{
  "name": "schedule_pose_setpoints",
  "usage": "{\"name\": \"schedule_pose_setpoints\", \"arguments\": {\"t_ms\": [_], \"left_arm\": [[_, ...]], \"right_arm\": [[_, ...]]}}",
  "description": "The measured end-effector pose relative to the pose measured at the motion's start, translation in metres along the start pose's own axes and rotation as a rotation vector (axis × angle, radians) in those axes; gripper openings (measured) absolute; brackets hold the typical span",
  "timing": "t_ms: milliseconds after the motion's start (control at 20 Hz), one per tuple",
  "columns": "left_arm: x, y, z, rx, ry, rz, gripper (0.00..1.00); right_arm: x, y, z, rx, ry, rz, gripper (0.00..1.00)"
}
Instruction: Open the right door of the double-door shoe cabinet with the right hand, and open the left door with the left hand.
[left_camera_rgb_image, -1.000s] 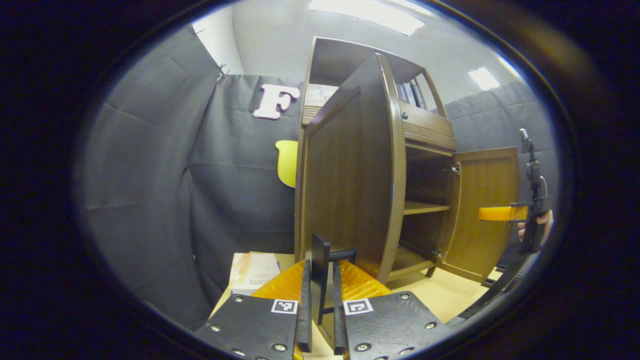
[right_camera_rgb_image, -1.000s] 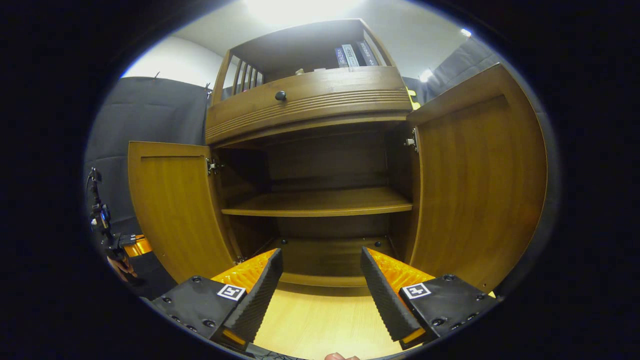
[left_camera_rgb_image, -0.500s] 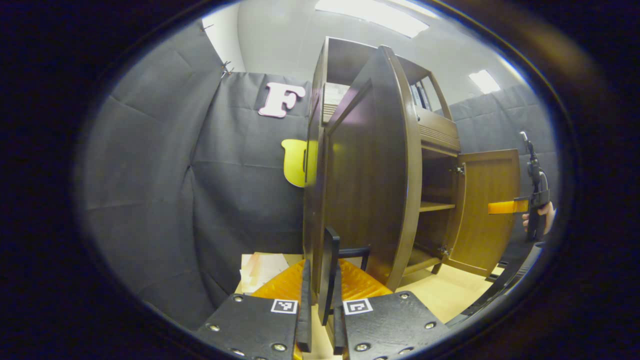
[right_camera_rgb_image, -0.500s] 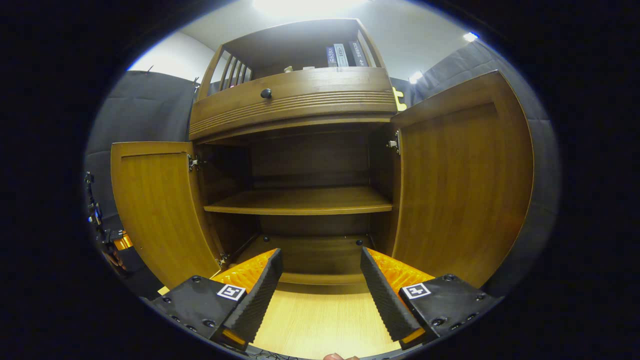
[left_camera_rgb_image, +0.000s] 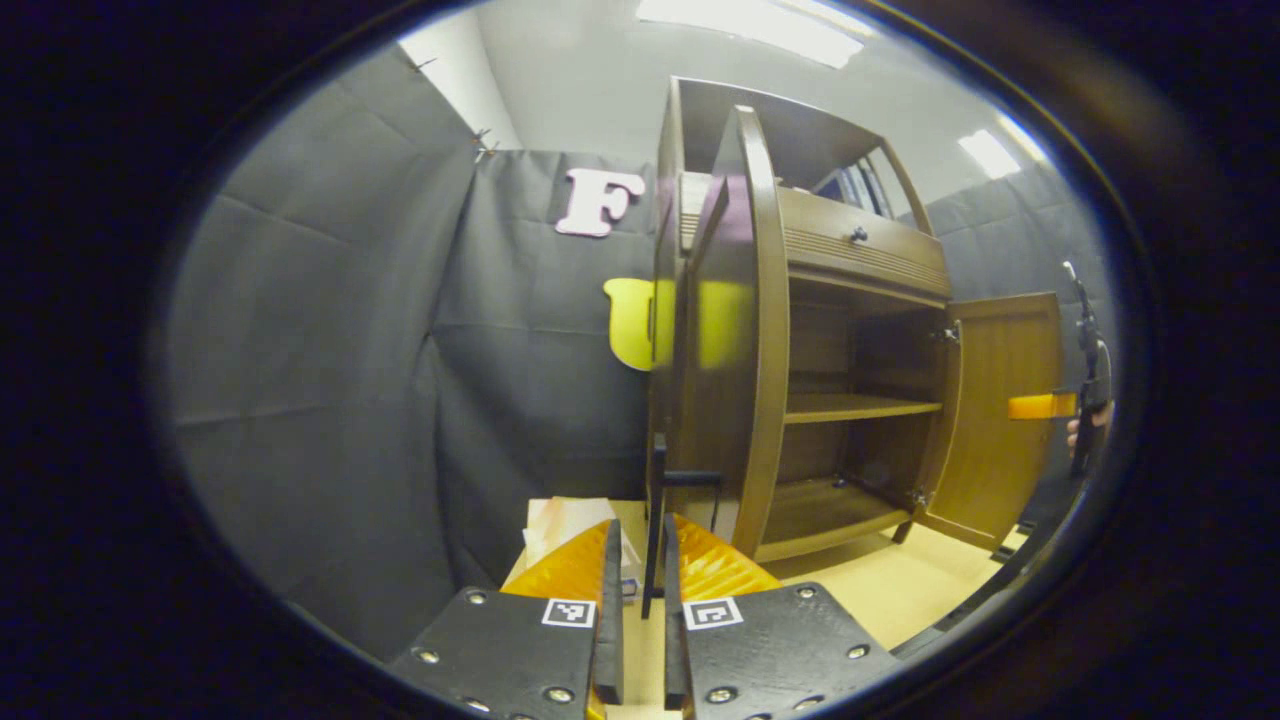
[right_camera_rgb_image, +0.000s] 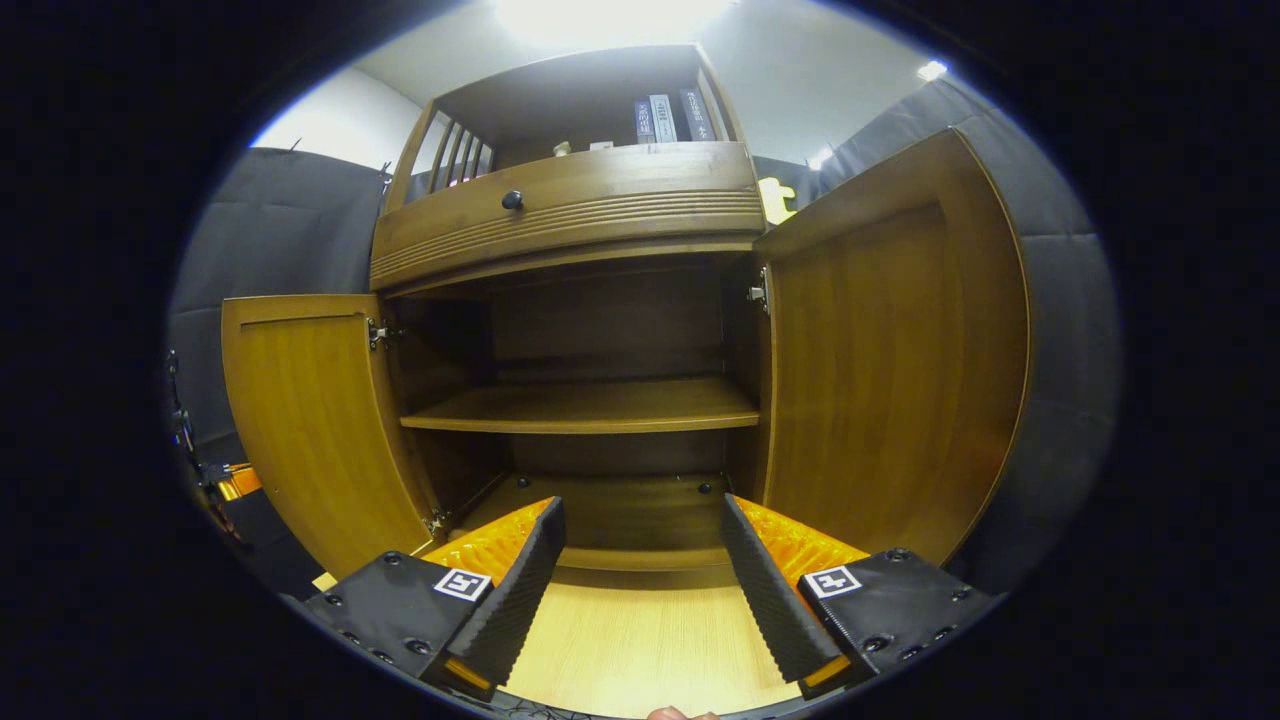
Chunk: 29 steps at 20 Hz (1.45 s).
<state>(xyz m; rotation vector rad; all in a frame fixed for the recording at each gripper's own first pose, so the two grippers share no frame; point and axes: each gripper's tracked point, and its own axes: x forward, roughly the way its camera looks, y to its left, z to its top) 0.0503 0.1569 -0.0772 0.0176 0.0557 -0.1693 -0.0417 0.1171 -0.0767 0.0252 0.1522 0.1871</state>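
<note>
I see dark grey cloth walls (left_camera_rgb_image: 320, 330) hanging in creased panels around the booth, pinned at a seam near the top. Above them a plain white wall (left_camera_rgb_image: 570, 90) rises to a ceiling with 2 bright light panels (left_camera_rgb_image: 750, 20), and glare from one washes out the top of the right gripper view. The floor (right_camera_rgb_image: 640, 650) is pale wood-grain board. A pale carton (left_camera_rgb_image: 565, 520) sits on it against the cloth.

Glossy brown wood shoe cabinet (right_camera_rgb_image: 600, 200), matt pale wood-grain floor (right_camera_rgb_image: 640, 650), metal hinges (right_camera_rgb_image: 757, 293)
</note>
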Motion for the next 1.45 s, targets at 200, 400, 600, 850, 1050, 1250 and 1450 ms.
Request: {"name": "schedule_pose_setpoints", "arguments": {"t_ms": [200,400,600,850,1050,1250,1450], "left_arm": [[-0.015,0.002,0.012,-0.005,-0.023,0.098,0.17],[-0.022,-0.003,0.024,0.002,-0.049,0.154,0.26],[-0.024,-0.026,0.040,0.014,-0.096,0.159,0.62],[-0.034,-0.051,0.054,0.027,-0.125,0.251,0.80],[-0.038,-0.068,0.063,-0.026,-0.165,0.297,0.81],[-0.023,-0.096,0.059,-0.020,-0.141,0.226,0.81],[-0.005,-0.108,0.055,0.032,-0.108,0.143,0.81]], "right_arm": [[-0.011,-0.012,0.004,-0.007,-0.011,0.022,0.93],[-0.028,-0.028,0.009,-0.011,-0.016,0.034,0.93],[-0.050,-0.037,0.013,-0.051,-0.023,0.085,0.93],[-0.075,-0.056,0.023,-0.042,-0.066,0.104,0.93],[-0.092,-0.075,0.028,-0.033,-0.089,0.122,0.92],[-0.097,-0.099,0.025,-0.039,-0.084,0.064,0.98],[-0.090,-0.097,0.020,-0.017,-0.048,0.019,0.98]]}}
